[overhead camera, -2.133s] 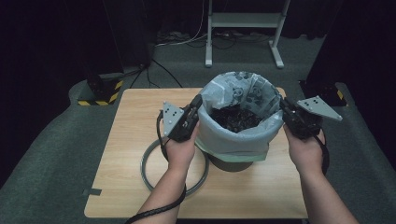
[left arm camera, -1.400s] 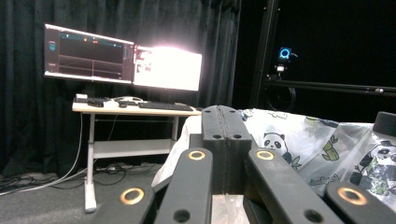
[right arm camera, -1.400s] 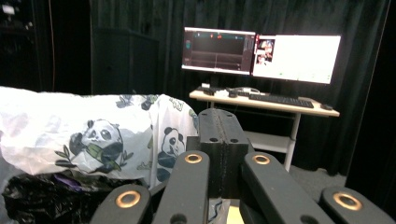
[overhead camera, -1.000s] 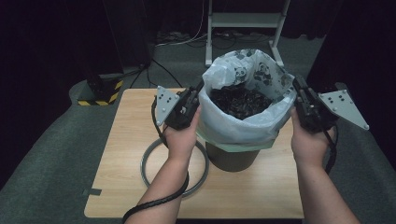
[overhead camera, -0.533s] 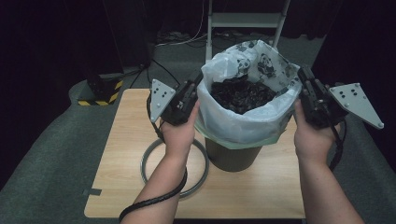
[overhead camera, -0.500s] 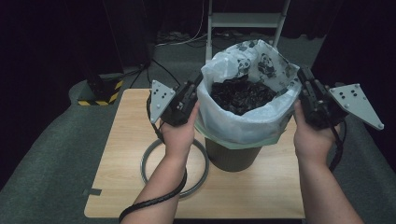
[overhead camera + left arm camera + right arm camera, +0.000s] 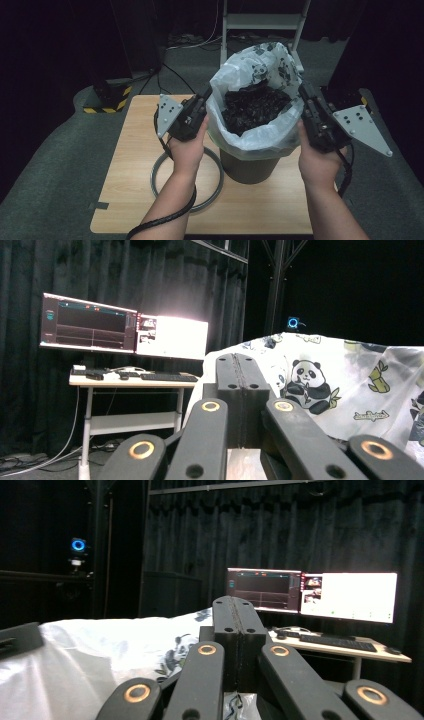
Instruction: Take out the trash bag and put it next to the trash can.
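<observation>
A white panda-print bag [image 7: 255,75] stands in a dark bin [image 7: 247,167] on the wooden table [image 7: 135,130], with dark scraps [image 7: 252,107] inside it. Its rim is pulled up well above the bin. My left gripper [image 7: 207,95] is shut on the bag's left edge and my right gripper [image 7: 302,90] is shut on its right edge. In the left gripper view the closed left gripper [image 7: 241,360] points past the bag's panda film [image 7: 320,375]. In the right gripper view the closed right gripper [image 7: 232,602] sits over the white film [image 7: 100,650].
A metal ring [image 7: 162,182] lies flat on the table under my left forearm. Behind the table stands a white frame [image 7: 260,22]. A yellow-and-black striped block [image 7: 107,100] sits on the floor at the left. Lit monitors on a desk [image 7: 125,330] stand farther off.
Both hands have lifted the bag's rim higher out of the bin. The right hand has moved outward to the right and up, stretching the mouth wider.
</observation>
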The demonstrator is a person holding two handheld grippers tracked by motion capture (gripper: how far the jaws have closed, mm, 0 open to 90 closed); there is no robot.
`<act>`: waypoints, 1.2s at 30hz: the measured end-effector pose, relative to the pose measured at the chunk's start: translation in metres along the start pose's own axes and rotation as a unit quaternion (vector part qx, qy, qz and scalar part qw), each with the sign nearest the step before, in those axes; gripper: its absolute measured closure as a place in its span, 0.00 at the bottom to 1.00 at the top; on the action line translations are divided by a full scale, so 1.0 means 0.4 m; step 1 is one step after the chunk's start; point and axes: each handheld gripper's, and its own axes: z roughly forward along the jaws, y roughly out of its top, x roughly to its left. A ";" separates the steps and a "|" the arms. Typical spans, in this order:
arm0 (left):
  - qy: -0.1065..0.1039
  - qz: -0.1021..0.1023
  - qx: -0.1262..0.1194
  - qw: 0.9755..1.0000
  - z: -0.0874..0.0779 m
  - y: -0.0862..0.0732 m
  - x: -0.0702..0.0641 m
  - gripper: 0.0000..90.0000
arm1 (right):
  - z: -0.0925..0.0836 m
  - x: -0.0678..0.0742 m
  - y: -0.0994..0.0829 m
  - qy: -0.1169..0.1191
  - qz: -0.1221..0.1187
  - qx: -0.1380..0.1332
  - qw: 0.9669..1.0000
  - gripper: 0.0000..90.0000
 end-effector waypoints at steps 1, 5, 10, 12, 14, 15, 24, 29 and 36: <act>0.000 0.002 0.003 1.000 -0.001 -0.002 0.002 1.00 | 0.000 0.007 0.000 0.003 -0.001 0.001 1.000 1.00; -0.002 -0.001 0.007 1.000 -0.004 -0.013 0.004 1.00 | 0.003 0.034 -0.002 0.014 -0.006 0.004 1.000 1.00; -0.002 -0.006 0.013 1.000 -0.007 -0.027 0.007 1.00 | 0.010 0.080 -0.010 0.030 -0.016 0.004 0.999 1.00; -0.003 -0.004 0.016 1.000 -0.013 -0.034 0.006 1.00 | 0.016 0.118 -0.020 0.045 -0.021 0.008 0.999 1.00; -0.003 -0.002 0.018 1.000 -0.020 -0.039 0.006 1.00 | 0.021 0.145 -0.030 0.056 -0.028 0.013 0.998 1.00; -0.003 -0.002 0.018 1.000 -0.020 -0.039 0.006 1.00 | 0.021 0.145 -0.030 0.056 -0.028 0.013 0.998 1.00; -0.009 -0.008 0.034 0.999 -0.051 -0.067 0.022 1.00 | 0.035 0.270 -0.101 0.105 -0.091 0.054 0.989 1.00; -0.018 -0.005 0.041 0.999 -0.060 -0.075 0.020 1.00 | 0.037 0.300 -0.129 0.120 -0.108 0.072 0.984 1.00; -0.027 -0.010 0.037 0.999 -0.074 -0.079 0.014 0.99 | 0.030 0.341 -0.183 0.137 -0.122 0.095 0.978 1.00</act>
